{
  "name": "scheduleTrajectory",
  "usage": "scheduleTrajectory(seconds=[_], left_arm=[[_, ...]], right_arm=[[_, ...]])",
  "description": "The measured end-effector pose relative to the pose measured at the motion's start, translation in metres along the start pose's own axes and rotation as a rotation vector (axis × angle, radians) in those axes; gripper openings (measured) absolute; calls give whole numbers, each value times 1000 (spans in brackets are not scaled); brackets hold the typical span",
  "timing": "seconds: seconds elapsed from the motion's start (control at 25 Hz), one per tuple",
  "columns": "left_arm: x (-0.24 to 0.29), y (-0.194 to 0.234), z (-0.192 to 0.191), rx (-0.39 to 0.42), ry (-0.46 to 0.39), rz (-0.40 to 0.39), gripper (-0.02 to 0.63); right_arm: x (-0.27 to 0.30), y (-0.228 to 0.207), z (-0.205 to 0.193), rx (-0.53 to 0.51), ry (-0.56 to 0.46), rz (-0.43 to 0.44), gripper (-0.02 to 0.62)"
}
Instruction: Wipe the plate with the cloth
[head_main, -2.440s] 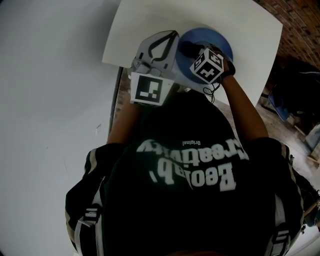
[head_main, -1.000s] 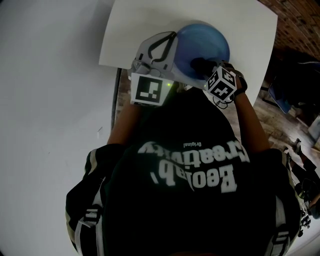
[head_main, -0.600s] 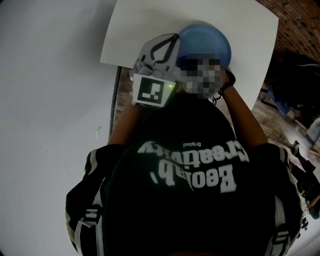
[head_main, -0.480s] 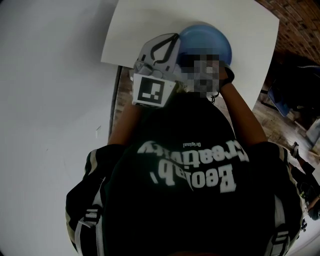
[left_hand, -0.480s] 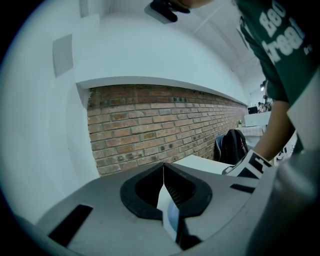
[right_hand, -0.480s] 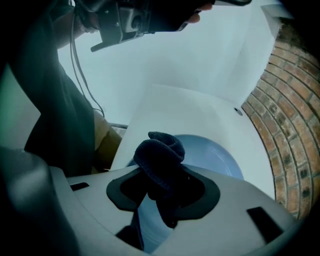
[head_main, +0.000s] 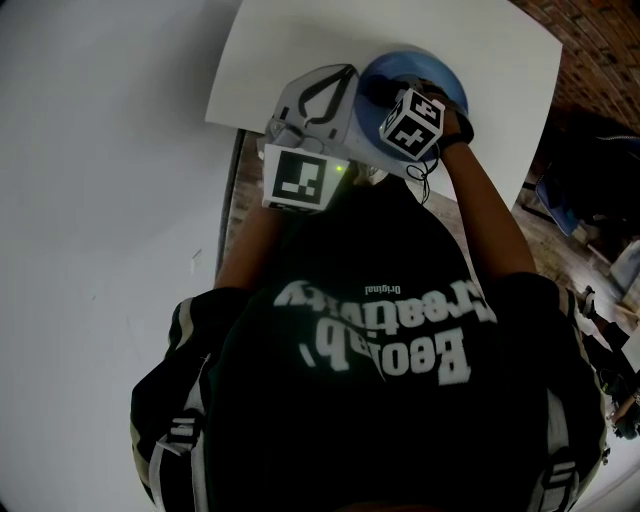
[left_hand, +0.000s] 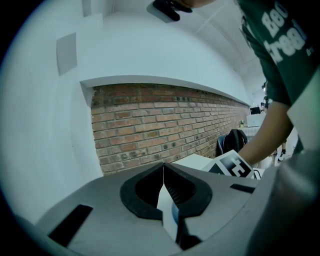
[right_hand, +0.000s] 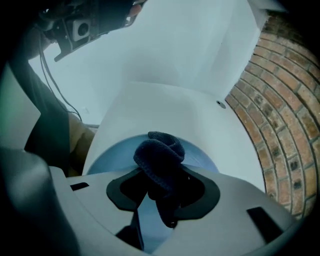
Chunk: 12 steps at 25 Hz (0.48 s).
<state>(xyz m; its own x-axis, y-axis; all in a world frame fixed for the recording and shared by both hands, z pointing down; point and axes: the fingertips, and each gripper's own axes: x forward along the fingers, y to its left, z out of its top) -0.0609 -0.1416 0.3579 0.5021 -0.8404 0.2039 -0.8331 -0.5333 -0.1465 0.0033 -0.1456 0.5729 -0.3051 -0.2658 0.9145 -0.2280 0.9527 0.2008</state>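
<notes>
Jaws on my right gripper (right_hand: 162, 168) are clamping down on the dark blue cloth (right_hand: 161, 150), closed as far as the fabric is letting them. The cloth is bunching into a knot that is sticking out past the tips, with a tail hanging back between the pads. That knot is sitting over the blue plate (right_hand: 107, 160); whether it is actually pressing on the surface, I am not able to tell. The plate is lying flat on the white table (right_hand: 165, 105), close to the table's near edge as my head camera is showing it. From that view, the right gripper's marker cube (head_main: 413, 122) is covering part of the plate.

My left gripper (left_hand: 163, 167) is sitting just left of the plate, its tips meeting with no gap. Behind the tips a thin sliver of white and blue is showing between the pads, so the plate is lying close by. I am not seeing whether the rim is being pinched. A red brick wall (left_hand: 165, 120) is standing beyond the table.
</notes>
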Motion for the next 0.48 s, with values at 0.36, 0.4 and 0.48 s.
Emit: scheduleTrajectory(seconds=[0.36,0.4,0.48], left_arm=[[4,6,-3,-8,2,1,3],[7,5,-3,-10,0,0,3],[13,4,-2,-14,0,-3,3]], right_arm=[[-10,-31,-39,110,62,-58,141],[-12,-31,-44,123,67,-52,141],[-17,-28,-52,139,76,-39,141]])
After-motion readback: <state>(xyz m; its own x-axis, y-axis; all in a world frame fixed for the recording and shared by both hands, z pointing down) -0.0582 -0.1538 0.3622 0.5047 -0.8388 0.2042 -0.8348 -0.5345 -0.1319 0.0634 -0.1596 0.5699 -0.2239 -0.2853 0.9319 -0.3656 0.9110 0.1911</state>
